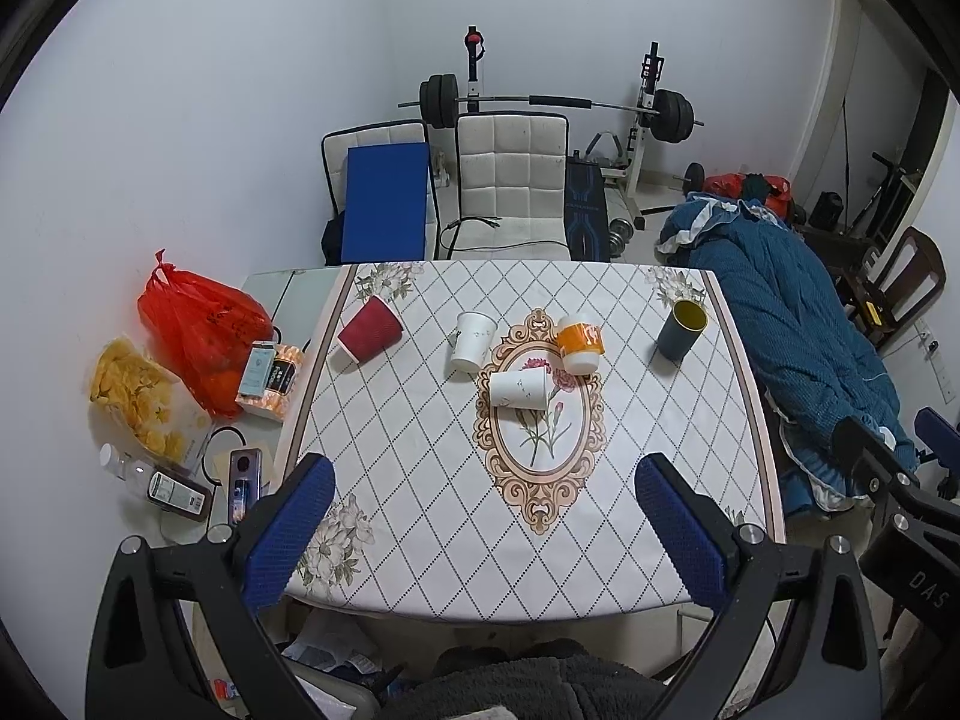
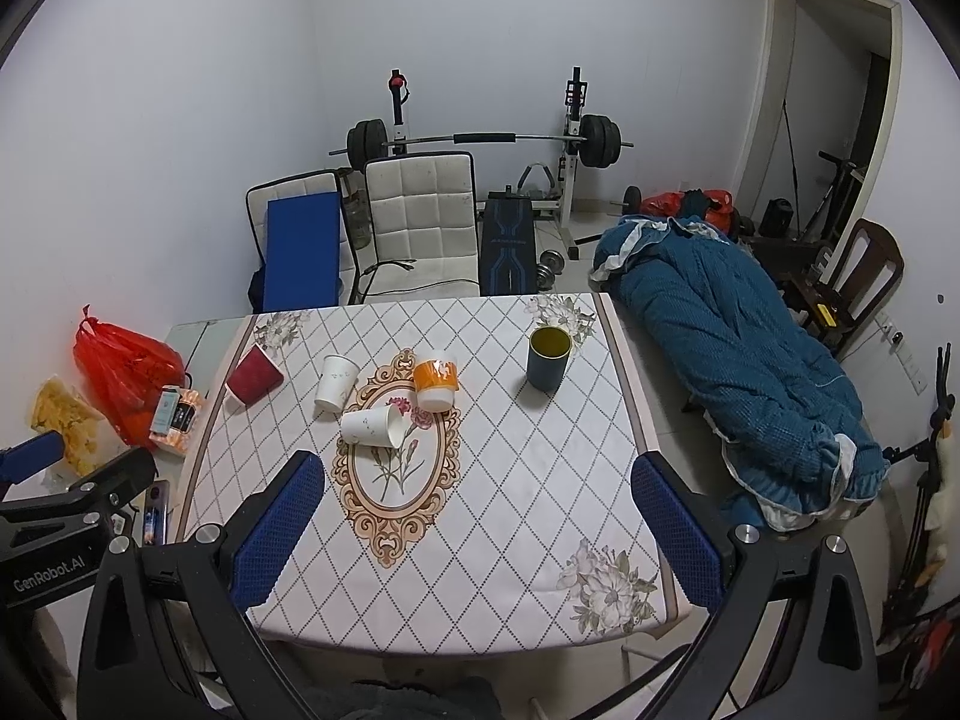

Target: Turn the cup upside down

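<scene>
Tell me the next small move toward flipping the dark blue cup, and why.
Probably carry the right gripper forward and to the right toward the dark blue cup. That cup stands upright, mouth up, alone near the table's far right corner, while the red cup already sits mouth down. Both grippers hang back at the near edge, jaws wide and empty; the right one is nearer.

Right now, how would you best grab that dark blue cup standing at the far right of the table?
Grip the dark blue cup across its straight side wall, mid-height, approaching from the near side with the open right gripper. It stands upright, mouth up, with bare tablecloth around it.
</scene>
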Motion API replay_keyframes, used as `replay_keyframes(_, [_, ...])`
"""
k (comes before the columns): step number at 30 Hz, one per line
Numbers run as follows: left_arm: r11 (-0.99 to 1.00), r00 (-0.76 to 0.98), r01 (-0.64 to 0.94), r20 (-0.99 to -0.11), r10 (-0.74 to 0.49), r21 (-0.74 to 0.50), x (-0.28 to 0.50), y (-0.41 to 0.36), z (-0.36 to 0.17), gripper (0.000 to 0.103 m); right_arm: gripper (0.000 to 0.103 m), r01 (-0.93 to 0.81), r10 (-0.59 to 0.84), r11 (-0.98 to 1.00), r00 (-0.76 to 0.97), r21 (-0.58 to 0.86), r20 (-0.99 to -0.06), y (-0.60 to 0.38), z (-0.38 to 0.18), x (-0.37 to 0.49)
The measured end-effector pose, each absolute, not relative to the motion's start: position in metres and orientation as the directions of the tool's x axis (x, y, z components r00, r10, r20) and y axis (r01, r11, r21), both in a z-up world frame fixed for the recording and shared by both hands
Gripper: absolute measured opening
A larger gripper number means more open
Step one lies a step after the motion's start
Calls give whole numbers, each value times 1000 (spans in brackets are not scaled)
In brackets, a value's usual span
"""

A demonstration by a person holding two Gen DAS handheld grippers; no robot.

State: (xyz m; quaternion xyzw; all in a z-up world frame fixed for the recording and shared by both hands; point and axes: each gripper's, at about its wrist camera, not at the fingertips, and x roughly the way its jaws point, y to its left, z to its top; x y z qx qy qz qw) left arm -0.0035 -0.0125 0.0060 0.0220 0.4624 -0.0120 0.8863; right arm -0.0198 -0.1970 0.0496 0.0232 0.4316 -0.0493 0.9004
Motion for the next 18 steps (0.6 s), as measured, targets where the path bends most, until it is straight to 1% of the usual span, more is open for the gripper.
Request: replay_keyframes(18, [999,581,37,-814,3,30,-4,-10,6,103,103,110,-64,994,616,5,-785,-203,47,-22])
